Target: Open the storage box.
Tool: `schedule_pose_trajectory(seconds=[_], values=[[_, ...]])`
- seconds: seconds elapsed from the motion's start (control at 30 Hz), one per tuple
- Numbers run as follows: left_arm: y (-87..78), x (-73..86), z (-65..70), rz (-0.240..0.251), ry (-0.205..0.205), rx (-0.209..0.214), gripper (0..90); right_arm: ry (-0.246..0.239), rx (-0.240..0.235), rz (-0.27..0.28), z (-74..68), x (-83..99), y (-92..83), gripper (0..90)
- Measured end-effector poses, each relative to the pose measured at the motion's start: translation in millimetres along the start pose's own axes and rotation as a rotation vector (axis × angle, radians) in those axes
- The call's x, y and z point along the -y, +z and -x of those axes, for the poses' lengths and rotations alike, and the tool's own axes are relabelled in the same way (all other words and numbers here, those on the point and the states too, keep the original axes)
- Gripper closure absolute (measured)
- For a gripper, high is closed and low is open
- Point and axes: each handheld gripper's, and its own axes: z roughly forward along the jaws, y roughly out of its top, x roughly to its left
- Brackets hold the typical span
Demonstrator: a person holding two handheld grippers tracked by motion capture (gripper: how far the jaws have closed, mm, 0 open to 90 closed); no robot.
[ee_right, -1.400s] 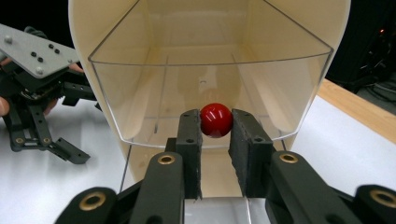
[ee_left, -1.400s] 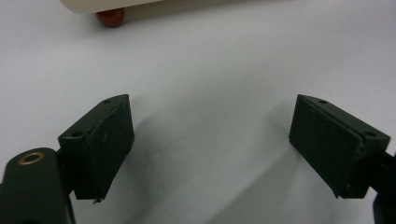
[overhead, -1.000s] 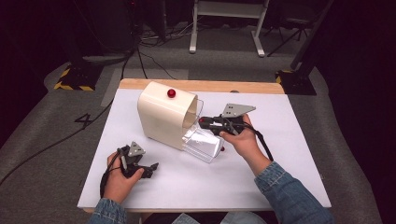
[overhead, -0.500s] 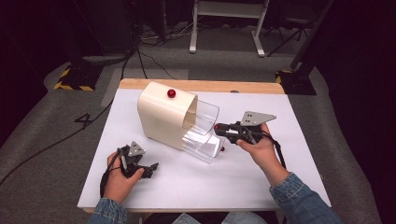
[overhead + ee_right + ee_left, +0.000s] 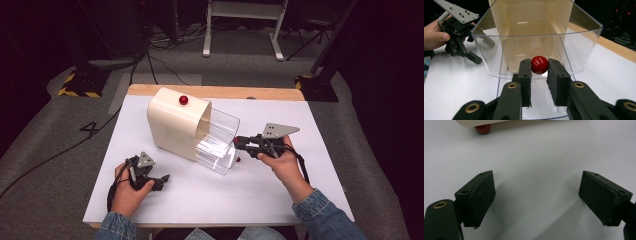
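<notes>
A cream housing (image 5: pixel 172 127) with a red button (image 5: pixel 183 100) on top stands on the white table (image 5: pixel 200 200). A clear plastic drawer (image 5: pixel 220 142) sticks out of its right side. My right gripper (image 5: pixel 239 142) is level at the drawer's front. In the right gripper view, this gripper (image 5: pixel 539 64) is shut on the drawer's red knob (image 5: pixel 539 65). Its jaws have just eased a trace, and the pads still touch the knob. My left gripper (image 5: pixel 161 181) rests open on the table in front of the housing. Its pads (image 5: pixel 477 195) stand wide apart over bare table.
In the left gripper view, a red foot (image 5: pixel 483 128) shows under the housing's edge (image 5: pixel 471 122). The table's wooden back edge (image 5: pixel 215 92) lies behind the housing. Cables and stand legs (image 5: pixel 240 30) are on the floor beyond the table.
My right gripper has moved to the right with the red knob, and the clear drawer has slid further out of the housing. The left gripper has stayed put.
</notes>
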Motion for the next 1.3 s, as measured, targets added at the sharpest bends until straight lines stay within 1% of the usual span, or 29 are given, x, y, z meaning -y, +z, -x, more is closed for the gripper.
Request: schedule_pose_trajectory(seconds=[0.03,0.07,0.1,0.23,0.3,0.37,0.4,0.47,0.53,0.6,0.63,0.67,0.7,0.8,0.83,0.93,0.97,1.0,1.07,1.1,1.13,1.17,1.27,1.3], values=[[0.0,0.0,0.1,0.000,-0.001,0.001,14.2,0.005,0.006,-0.008,0.0,0.9,0.0,67.6],[0.0,0.0,0.1,0.000,-0.001,0.001,14.2,0.007,0.008,-0.009,0.1,1.3,0.2,65.3],[0.0,0.0,0.1,0.000,-0.001,0.001,14.2,0.007,0.008,-0.009,0.1,1.3,0.2,65.3],[0.0,0.1,0.1,-0.001,0.000,0.001,14.2,0.010,0.029,-0.021,0.7,3.8,-0.3,54.5],[0.0,0.1,0.1,0.000,0.000,0.001,14.2,0.014,0.037,-0.023,1.3,4.8,-1.3,52.9],[0.0,0.1,0.1,0.000,0.000,0.000,14.2,0.017,0.033,-0.023,1.6,5.3,-1.8,52.2],[0.0,0.1,0.1,0.000,0.000,0.001,14.1,0.015,0.039,-0.022,2.0,6.0,-3.3,49.6],[-0.1,0.1,0.0,0.000,0.001,-0.001,14.2,0.016,0.043,-0.021,1.9,6.2,-4.3,48.3],[-0.1,0.1,0.1,0.000,0.001,-0.001,14.2,0.016,0.045,-0.017,2.0,6.2,-6.8,46.9],[-0.1,0.2,0.1,0.000,0.003,-0.001,14.1,0.012,0.055,-0.011,2.1,5.3,-13.1,44.8],[-0.1,0.2,0.1,0.000,0.003,-0.001,14.2,0.012,0.055,-0.011,2.1,5.3,-13.1,44.8],[-0.2,0.2,0.2,0.000,0.003,-0.002,14.2,0.009,0.068,-0.012,2.3,4.7,-18.8,43.8],[-0.2,0.2,0.2,0.000,0.003,-0.002,14.2,0.009,0.068,-0.012,2.3,4.7,-18.8,43.8],[-0.2,0.3,0.2,0.001,0.003,-0.002,14.2,0.002,0.090,-0.016,3.1,4.5,-28.6,42.1],[-0.2,0.3,0.3,0.001,0.003,-0.003,14.2,0.005,0.110,-0.014,4.2,5.7,-36.5,41.2],[-0.2,0.1,-0.1,0.000,0.004,-0.003,14.2,0.018,0.128,-0.022,6.4,9.9,-46.2,40.4],[-0.2,0.1,-0.1,0.000,0.004,-0.003,14.2,0.018,0.128,-0.022,6.4,9.9,-46.2,40.4],[-0.1,-0.1,-0.2,-0.001,0.001,0.000,14.2,0.033,0.152,-0.033,8.9,14.8,-54.9,39.2],[-0.1,-0.2,-0.3,-0.002,0.001,0.001,14.1,0.040,0.160,-0.036,9.7,16.6,-58.1,38.6],[0.0,-0.2,-0.4,-0.001,0.001,0.001,14.1,0.053,0.170,-0.037,10.7,19.1,-62.6,38.1],[0.1,-0.4,-0.8,-0.002,0.002,0.003,14.1,0.073,0.187,-0.044,12.7,24.2,-71.8,36.2],[0.1,-0.4,-0.8,-0.002,0.002,0.003,14.1,0.073,0.187,-0.044,12.7,24.2,-71.8,36.2],[-0.1,-0.7,-0.9,-0.007,-0.004,0.006,14.1,0.103,0.210,-0.055,15.3,32.5,-86.2,35.0],[-0.2,-0.8,-1.1,-0.007,-0.005,0.008,14.1,0.115,0.228,-0.070,16.7,37.7,-93.6,34.5]])
